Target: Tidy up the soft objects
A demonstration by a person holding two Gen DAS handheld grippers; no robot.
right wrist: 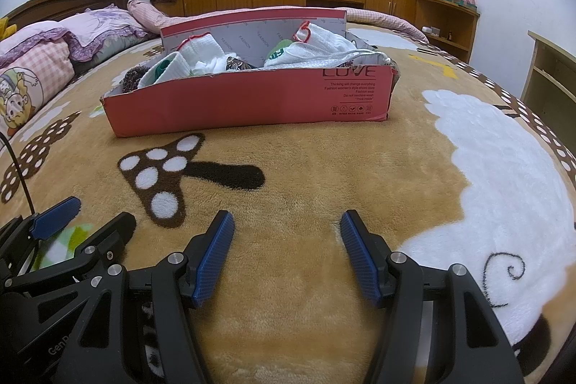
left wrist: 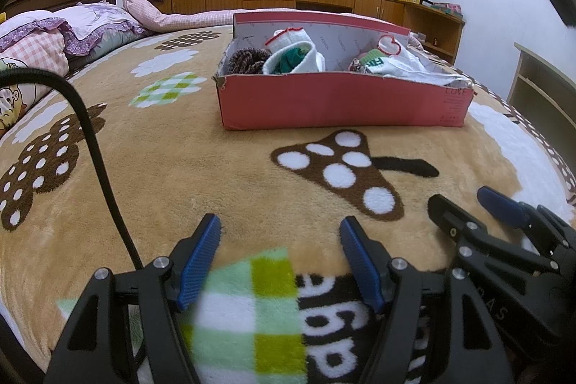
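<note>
Left wrist view shows the left claw (left wrist: pixel 280 236) spread apart and empty over the blanket (left wrist: pixel 216 175); the right claw (right wrist: pixel 287 232) gapes likewise. Socks (left wrist: pixel 293 58) sit heaped in the pink box (left wrist: pixel 342 103), well ahead; a careless grab there may tip loose ones over its low wall

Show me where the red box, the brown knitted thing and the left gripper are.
red box (right wrist: pixel 252 103), right wrist view, on its front wall.
brown knitted thing (left wrist: pixel 246 59), left wrist view, on its top, at the box's left end.
left gripper (left wrist: pixel 280 225), left wrist view, midway between its open fingertips.
</note>
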